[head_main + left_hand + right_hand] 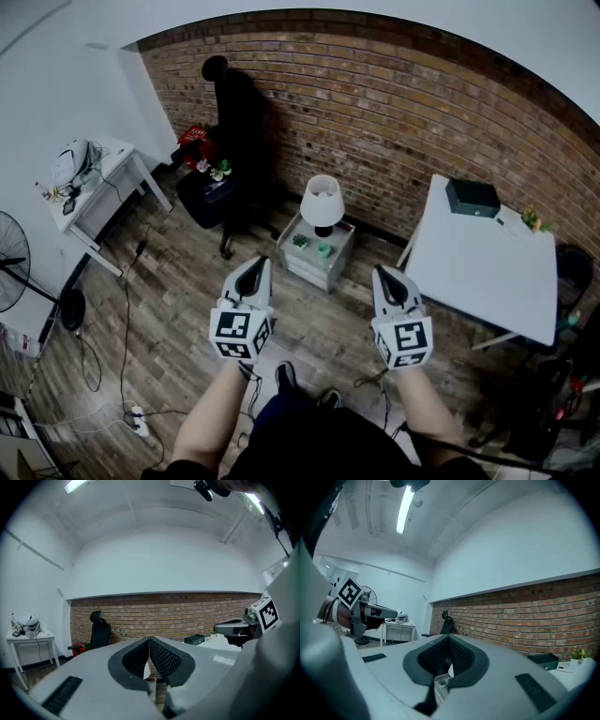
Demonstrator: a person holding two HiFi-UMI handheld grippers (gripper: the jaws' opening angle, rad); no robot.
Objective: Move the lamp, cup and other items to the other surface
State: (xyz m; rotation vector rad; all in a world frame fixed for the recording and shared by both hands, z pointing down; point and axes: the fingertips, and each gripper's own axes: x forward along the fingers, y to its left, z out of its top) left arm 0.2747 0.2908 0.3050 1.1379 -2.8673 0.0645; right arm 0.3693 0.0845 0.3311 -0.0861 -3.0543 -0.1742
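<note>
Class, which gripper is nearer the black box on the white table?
Right. The right gripper is below-left of the black box, short of the white table; the left gripper is farther left.

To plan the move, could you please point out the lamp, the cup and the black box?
lamp [322, 199]: head view, on its white shade.
cup [324, 249]: head view, on its green side.
black box [472, 197]: head view, on its top face.

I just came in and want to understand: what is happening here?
A person holds the left gripper and right gripper level, both shut and empty, facing a low cabinet. The lamp, green cup and small plant stand on it, untouched. The white table at the right bears none of them.
</note>
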